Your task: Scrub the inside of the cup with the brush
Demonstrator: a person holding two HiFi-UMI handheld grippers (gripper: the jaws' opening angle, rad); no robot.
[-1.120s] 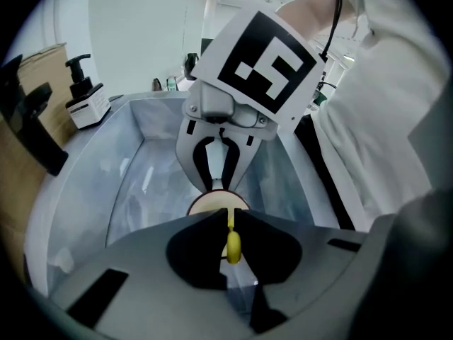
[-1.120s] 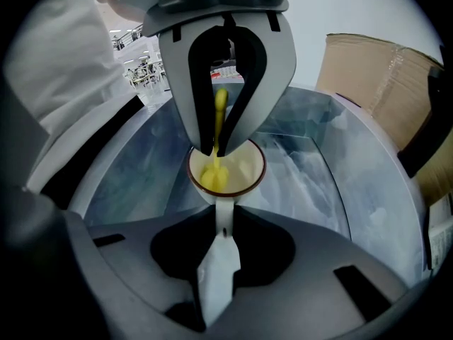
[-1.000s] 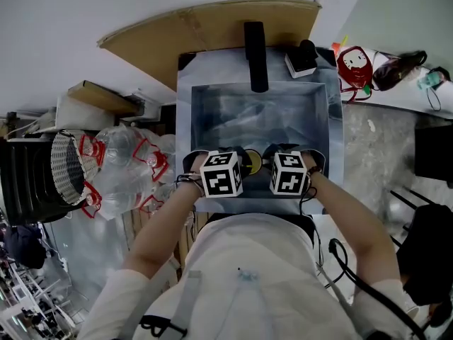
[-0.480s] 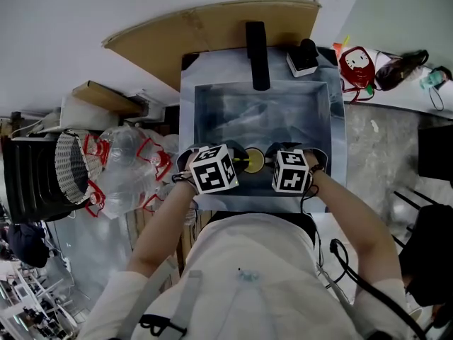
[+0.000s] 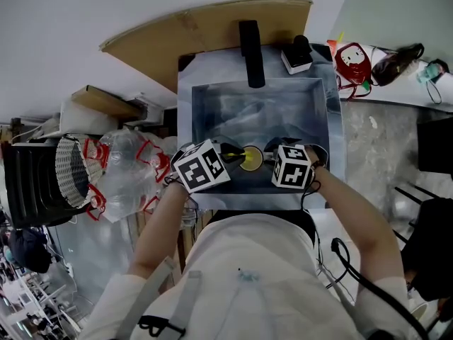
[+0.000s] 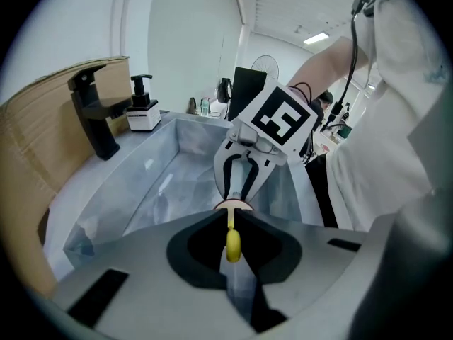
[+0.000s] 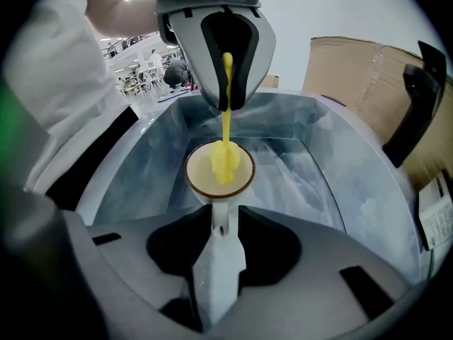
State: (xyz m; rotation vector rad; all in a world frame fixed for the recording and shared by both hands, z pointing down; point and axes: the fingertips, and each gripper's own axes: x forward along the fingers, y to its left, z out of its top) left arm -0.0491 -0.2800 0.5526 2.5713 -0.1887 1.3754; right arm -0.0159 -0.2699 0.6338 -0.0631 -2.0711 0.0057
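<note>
The left gripper (image 6: 231,217) pinches the yellow brush (image 7: 226,112), its head inside the cup (image 7: 200,178) at the near side of the sink (image 5: 212,98). The right gripper (image 7: 219,222), with the cup handle between its jaws, is opening. Scrubbing looks started, maybe not finished

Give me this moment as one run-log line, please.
left gripper: shut on brush handle | right gripper: cup handle between jaws, jaws opening | brush head: inside cup | location: over sink
</note>
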